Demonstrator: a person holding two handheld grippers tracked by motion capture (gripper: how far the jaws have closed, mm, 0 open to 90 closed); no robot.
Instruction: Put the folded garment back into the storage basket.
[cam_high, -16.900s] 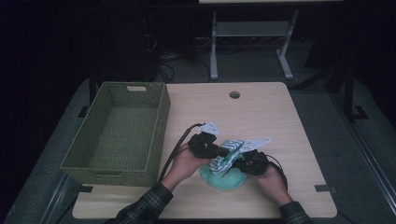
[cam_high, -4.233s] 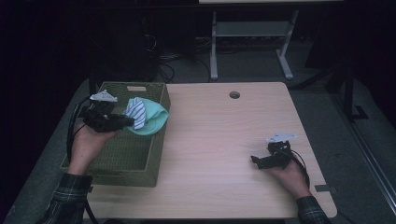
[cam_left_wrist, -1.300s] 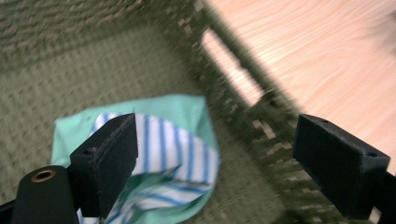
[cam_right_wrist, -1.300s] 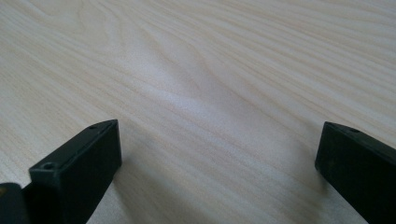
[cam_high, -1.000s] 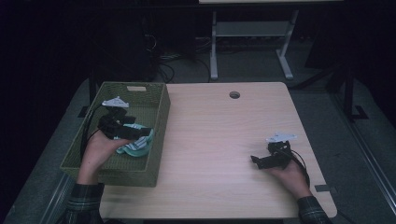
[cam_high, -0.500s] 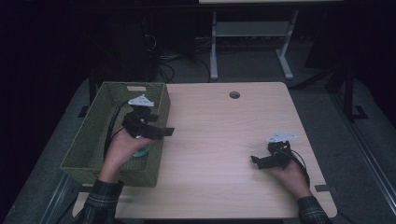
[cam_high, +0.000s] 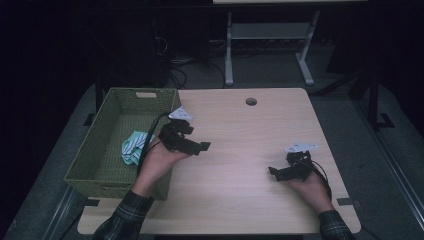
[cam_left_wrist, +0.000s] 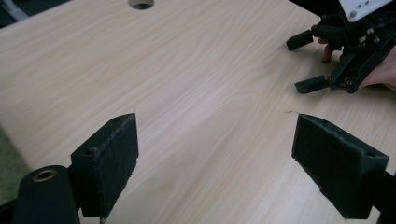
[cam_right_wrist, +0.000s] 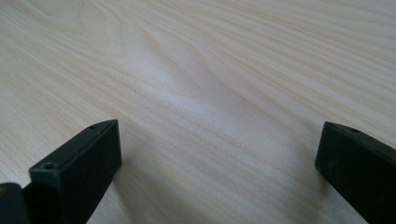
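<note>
1. Pale woodgrain tabletop (cam_high: 250, 150), light beige with fine streaks.
2. Olive-green woven rectangular basket (cam_high: 90, 155), left of frame.
3. Mint-green cloth with white stripes (cam_high: 134, 146), inside the basket.
4. Black left gripper (cam_high: 192, 145), black right gripper (cam_high: 281, 171).

high: above, forward-down | gripper views: close, low | shared: table (cam_high: 240, 150)

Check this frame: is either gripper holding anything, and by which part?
Nothing is held. The left gripper and right gripper both have jaws apart over bare table; the cloth lies in the basket.
</note>
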